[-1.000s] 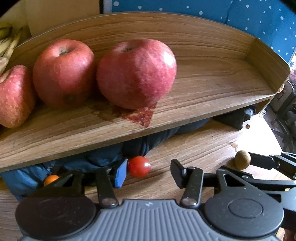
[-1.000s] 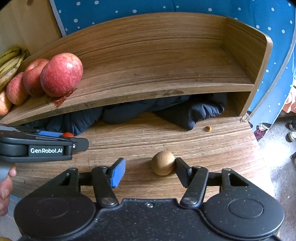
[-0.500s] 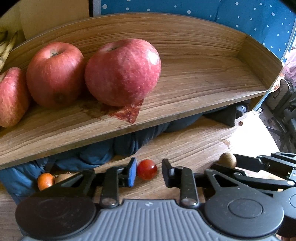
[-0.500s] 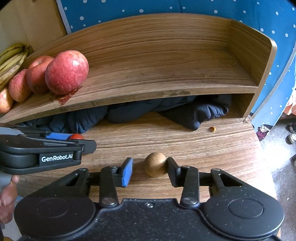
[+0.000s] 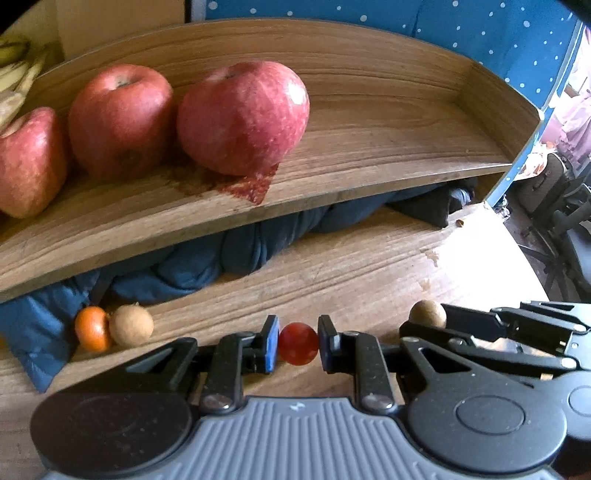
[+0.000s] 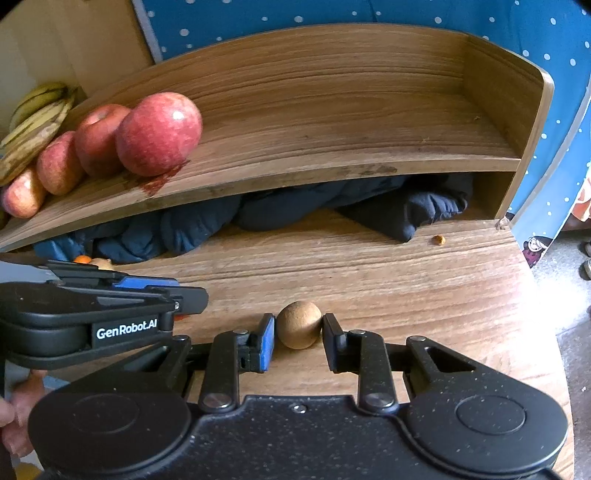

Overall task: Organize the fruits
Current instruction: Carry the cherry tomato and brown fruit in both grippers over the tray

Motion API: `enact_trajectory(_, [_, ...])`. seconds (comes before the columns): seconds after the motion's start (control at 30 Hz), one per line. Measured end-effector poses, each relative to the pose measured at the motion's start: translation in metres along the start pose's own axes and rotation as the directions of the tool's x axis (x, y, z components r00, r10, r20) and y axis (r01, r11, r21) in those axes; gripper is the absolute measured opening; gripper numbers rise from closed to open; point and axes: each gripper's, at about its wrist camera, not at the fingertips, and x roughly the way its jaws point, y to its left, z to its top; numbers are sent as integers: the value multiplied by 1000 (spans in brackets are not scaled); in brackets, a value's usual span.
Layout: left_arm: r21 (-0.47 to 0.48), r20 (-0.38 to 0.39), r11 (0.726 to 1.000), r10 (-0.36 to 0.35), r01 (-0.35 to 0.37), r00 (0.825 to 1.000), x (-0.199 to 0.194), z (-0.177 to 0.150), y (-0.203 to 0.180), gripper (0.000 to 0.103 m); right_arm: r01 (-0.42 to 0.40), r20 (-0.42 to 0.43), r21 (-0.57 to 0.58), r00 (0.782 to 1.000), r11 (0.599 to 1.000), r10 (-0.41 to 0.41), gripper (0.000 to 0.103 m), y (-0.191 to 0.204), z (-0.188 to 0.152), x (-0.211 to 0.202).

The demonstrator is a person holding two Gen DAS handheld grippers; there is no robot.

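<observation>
While both claws sit low over the wooden table (image 6: pixel 424 280), each pinches one small fruit. Left gripper (image 5: pixel 297 344): jaws just closed on a red cherry tomato (image 5: pixel 297 343), pads pressing both sides. Right gripper (image 6: pixel 298 332): jaws just closed on a round brown fruit (image 6: pixel 298 324), near the table's middle.

Left view only: an orange fruit (image 5: pixel 91 328) touching a second brown fruit (image 5: pixel 130 325), at the near left beside the blue cloth (image 5: pixel 192 266) under the shelf (image 5: pixel 369 122); the right gripper's fingers holding its brown fruit at the right.

Right view only: bananas (image 6: pixel 35 122) at the shelf's far left, a fourth apple (image 6: pixel 22 194), a hand (image 6: pixel 20 417) under the left gripper.

Both views: red apples (image 5: pixel 242 116) in a row at the shelf's left end, its right part bare; a blue dotted wall (image 6: pixel 369 14) behind.
</observation>
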Motion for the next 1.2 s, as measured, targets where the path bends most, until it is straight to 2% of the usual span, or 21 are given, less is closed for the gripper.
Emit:
enact_trajectory(0.4, [-26,14,999,-24,24,1000,-51,-25,25,24,-94,4,-60,995,994,95,29,41,-27,-36])
enact_trajectory(0.63, [-41,-24,998,-40,39,999,-69,-49,35,24,-152,-17,-130,988,980,151,29,66,-38,-55])
enact_trajectory(0.9, [-48,-78,998,-42,39,996,-82,-66,44,24,-182,-66,-186,983,966,173,29,86,-52,-64])
enact_trajectory(1.2, [-19,-118,998,-59,57,991,-88,-82,47,24,-167,-96,-185,984,968,151,29,100,-71,-69])
